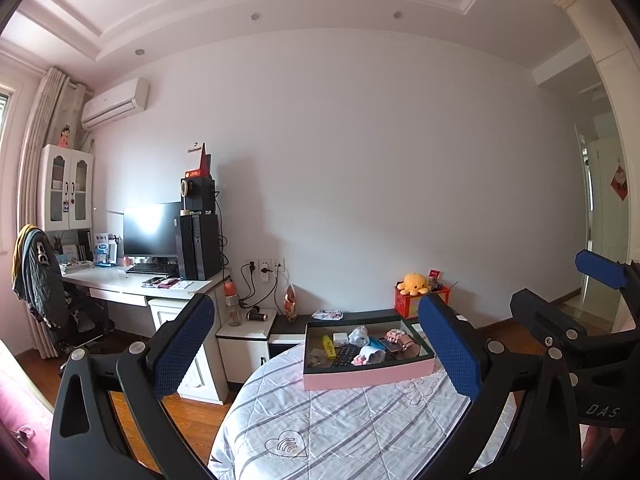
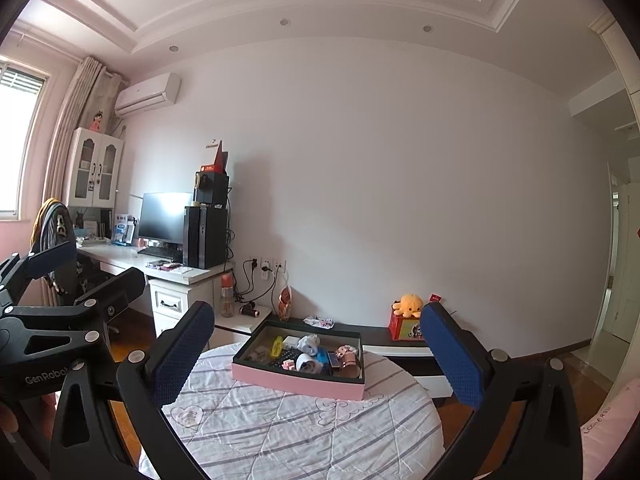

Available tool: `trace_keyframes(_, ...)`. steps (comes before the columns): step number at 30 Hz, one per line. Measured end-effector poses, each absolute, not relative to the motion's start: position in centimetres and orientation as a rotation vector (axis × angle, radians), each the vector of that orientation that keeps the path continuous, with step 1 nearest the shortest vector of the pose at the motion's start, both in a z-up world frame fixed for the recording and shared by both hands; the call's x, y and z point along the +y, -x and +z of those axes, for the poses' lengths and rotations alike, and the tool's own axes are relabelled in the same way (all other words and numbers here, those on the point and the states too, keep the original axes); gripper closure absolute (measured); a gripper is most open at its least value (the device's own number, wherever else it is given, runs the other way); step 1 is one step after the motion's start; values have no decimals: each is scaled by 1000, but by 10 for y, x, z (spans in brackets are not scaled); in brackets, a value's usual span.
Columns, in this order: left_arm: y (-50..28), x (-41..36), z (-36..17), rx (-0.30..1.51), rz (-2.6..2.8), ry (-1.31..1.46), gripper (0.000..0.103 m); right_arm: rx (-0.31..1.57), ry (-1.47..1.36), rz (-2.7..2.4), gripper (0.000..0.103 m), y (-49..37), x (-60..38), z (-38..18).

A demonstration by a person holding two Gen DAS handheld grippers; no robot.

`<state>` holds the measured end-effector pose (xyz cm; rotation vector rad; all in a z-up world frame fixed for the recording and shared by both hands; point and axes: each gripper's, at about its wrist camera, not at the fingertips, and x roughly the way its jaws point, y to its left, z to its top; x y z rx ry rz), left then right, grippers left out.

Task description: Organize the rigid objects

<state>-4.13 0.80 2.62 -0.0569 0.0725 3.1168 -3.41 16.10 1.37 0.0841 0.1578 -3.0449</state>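
Several small rigid items sit jumbled in the shallow pink-sided box (image 1: 368, 374) on the quilt-covered round table (image 1: 320, 432). Your left tool (image 1: 326, 354) and right tool (image 2: 316, 360) hang spread wide, empty, well short. Judged: approach step; next, close in and choose one piece.

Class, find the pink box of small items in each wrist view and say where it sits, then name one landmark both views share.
Left wrist view: the pink box sits right of centre on the striped quilt, between the open left gripper fingers.
Right wrist view: the pink box sits near centre, between the open right gripper fingers.
Shared landmark: the yellow octopus plush.
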Motion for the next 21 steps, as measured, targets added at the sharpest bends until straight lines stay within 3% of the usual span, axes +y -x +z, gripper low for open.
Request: trace_keyframes(21,48,5,21,89,3140,46,0,164,-103,-3038,0,39,161,11)
